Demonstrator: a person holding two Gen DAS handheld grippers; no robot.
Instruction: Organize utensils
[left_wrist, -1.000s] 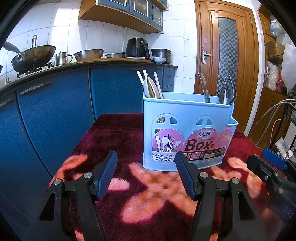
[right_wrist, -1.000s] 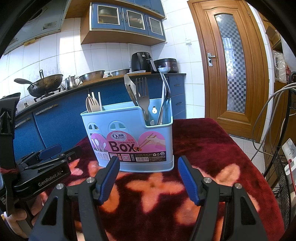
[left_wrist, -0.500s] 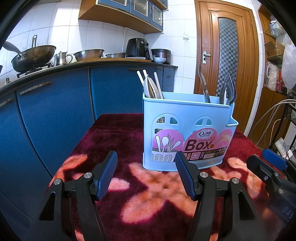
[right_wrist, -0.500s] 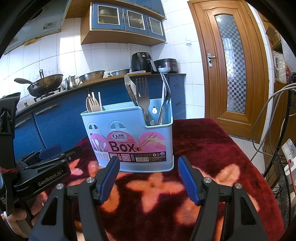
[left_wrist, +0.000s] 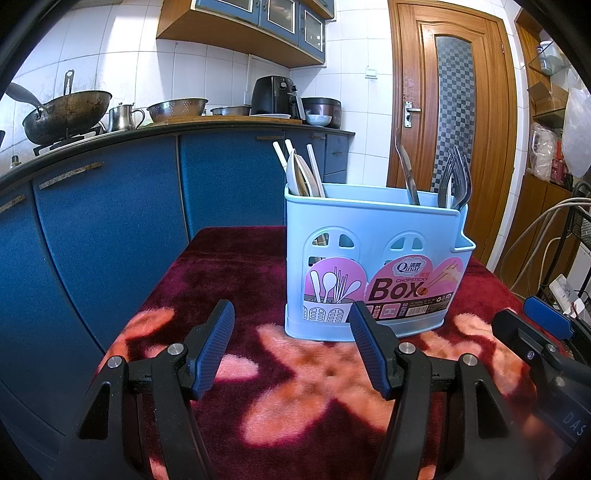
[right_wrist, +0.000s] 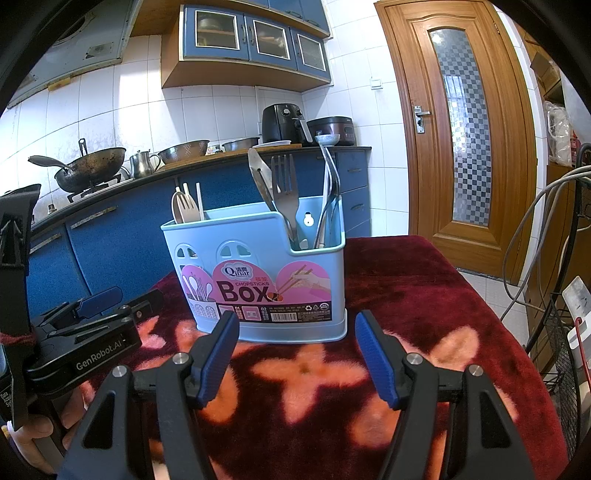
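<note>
Your two claws hang side by side in front of the pale blue chopsticks box (left_wrist: 373, 266), which stands upright on the red flowered cloth (left_wrist: 258, 280), its labelled long face turned toward you and its long axis running crosswise to both claws. The left gripper (left_wrist: 291, 350) is released, jaws apart with nothing between them; the box sits just ahead of it and off toward its right finger. The right gripper (right_wrist: 295, 350) is likewise released and empty, with the box (right_wrist: 258, 273) dead ahead and slightly toward its left finger.

The metal fork (right_wrist: 286, 192), spatula (right_wrist: 260, 177) and ladle (right_wrist: 327, 173) stand handle-down in the end compartment nearest your right claw. The pale spoon and chopsticks (left_wrist: 301, 170) stand in the opposite end, straight up from your left claw's centre line.

Judging from this, each end belongs to the claw facing it. Any pick means lifting up and forward over the near wall, since every utensil's long axis is close to vertical.
</note>
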